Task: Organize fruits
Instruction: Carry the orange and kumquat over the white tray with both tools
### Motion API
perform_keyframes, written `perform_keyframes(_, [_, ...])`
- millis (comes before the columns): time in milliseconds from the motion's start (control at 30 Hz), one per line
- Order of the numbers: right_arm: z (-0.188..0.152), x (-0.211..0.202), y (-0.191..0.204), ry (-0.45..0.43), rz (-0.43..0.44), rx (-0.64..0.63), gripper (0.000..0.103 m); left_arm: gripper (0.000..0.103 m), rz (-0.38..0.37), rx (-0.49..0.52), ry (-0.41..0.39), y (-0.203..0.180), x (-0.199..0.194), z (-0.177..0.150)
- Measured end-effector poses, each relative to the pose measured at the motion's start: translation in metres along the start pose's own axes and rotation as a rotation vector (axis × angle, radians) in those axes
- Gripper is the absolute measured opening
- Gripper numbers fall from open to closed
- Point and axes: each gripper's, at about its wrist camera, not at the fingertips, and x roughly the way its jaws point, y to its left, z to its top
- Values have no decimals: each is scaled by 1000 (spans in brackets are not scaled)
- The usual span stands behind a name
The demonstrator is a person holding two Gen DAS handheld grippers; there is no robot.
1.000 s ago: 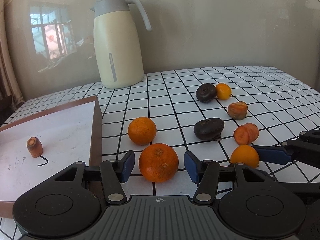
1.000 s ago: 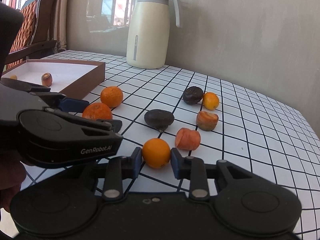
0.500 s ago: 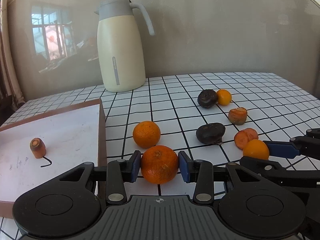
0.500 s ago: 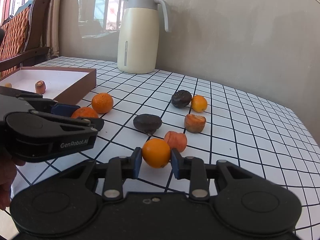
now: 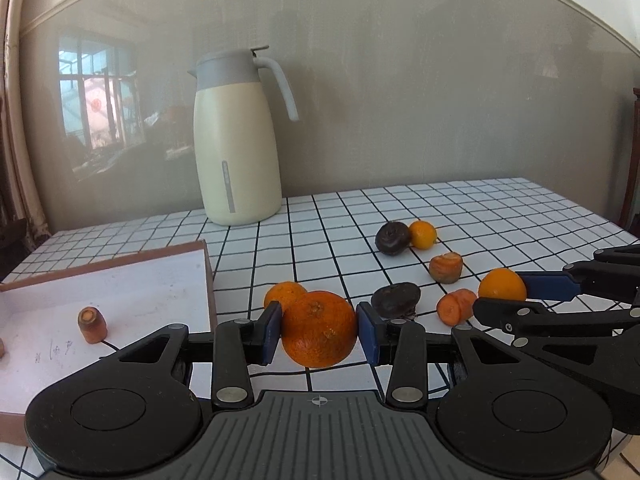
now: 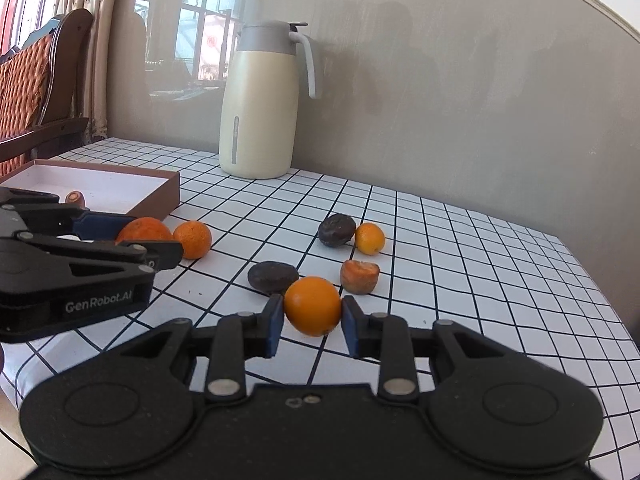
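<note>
My left gripper [image 5: 319,330] is shut on a large orange mandarin [image 5: 319,329] and holds it above the checked table. My right gripper [image 6: 313,314] is shut on a smaller smooth orange [image 6: 313,306], also lifted; it shows in the left wrist view [image 5: 502,285] too. A second mandarin [image 5: 285,294] lies on the table behind the left gripper. Two dark fruits [image 5: 395,300] [image 5: 393,238], a small orange [image 5: 423,234] and two carrot pieces [image 5: 445,267] [image 5: 453,306] lie further right. A brown box [image 5: 208,268] with a white floor at the left holds a carrot stub [image 5: 92,325].
A cream thermos jug [image 5: 236,140] stands at the back by the wall. A wooden chair [image 6: 44,76] stands beyond the table's left side. The table edge [image 6: 592,280] runs along the right.
Both grippers closed on their fruits and lifted them off the table. The left one rose with the mandarin, the right one with the small orange.
</note>
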Motion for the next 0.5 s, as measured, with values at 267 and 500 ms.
perform_keyframes(267, [14, -23, 4, -79, 13, 11, 22, 41, 24, 26, -66, 17, -34, 7])
perform_keyframes(500, [26, -41, 25, -147, 59, -15, 22, 41, 71, 28, -86, 42, -51, 8])
